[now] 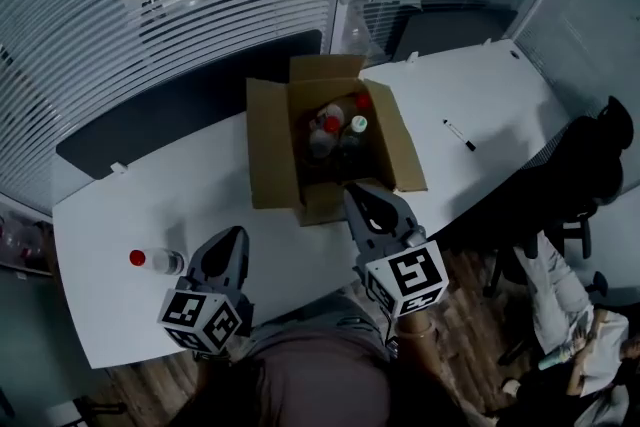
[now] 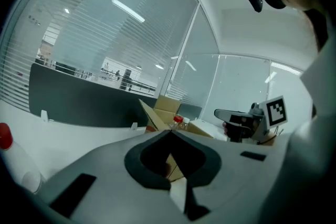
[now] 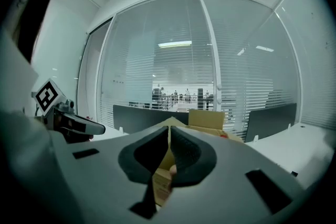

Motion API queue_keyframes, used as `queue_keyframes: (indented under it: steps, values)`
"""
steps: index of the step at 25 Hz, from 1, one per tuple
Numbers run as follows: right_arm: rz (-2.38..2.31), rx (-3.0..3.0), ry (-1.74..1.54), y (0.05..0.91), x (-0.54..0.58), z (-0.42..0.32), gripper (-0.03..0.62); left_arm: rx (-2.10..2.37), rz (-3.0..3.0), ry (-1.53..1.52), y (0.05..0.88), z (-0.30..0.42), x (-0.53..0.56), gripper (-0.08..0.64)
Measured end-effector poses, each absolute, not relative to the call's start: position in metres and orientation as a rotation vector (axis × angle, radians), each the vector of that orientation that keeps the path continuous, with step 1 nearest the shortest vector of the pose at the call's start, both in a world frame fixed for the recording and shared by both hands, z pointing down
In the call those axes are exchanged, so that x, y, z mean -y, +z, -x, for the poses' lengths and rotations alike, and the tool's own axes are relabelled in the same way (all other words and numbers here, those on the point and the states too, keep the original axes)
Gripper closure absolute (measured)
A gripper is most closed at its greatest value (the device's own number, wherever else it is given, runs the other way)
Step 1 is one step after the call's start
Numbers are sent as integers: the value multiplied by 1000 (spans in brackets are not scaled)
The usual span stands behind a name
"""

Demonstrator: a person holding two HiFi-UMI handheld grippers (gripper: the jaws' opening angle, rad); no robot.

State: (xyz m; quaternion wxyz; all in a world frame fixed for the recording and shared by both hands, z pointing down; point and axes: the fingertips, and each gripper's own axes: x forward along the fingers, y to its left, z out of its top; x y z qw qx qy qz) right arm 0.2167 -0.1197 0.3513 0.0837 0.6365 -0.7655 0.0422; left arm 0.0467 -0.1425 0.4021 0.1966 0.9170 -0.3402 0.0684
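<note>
An open cardboard box [image 1: 325, 145] stands in the middle of the white table [image 1: 180, 205], with several capped bottles [image 1: 335, 127] upright inside. A clear bottle with a red cap [image 1: 155, 261] lies on the table at the left. My left gripper [image 1: 232, 234] hovers just right of that bottle, shut and empty; the left gripper view shows its jaws meeting [image 2: 169, 132], the red cap [image 2: 4, 137] at the far left edge and the box [image 2: 164, 110] ahead. My right gripper [image 1: 352, 188] is shut and empty, its tip at the box's near flap; the box [image 3: 208, 118] fills the space beyond its jaws [image 3: 169, 128].
A black pen [image 1: 459, 135] lies on the table right of the box. A dark divider panel [image 1: 180, 107] runs along the table's far edge, with blinds and glass walls behind. A black chair [image 1: 590, 165] and a seated person [image 1: 570, 325] are at the right.
</note>
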Motion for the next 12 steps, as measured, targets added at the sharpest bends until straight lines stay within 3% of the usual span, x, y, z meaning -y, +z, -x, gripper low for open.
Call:
queue_keyframes:
  steps: [12]
  values:
    - [-1896, 2248, 126, 351, 149, -288, 558, 976, -2576, 194, 392, -103, 162, 551]
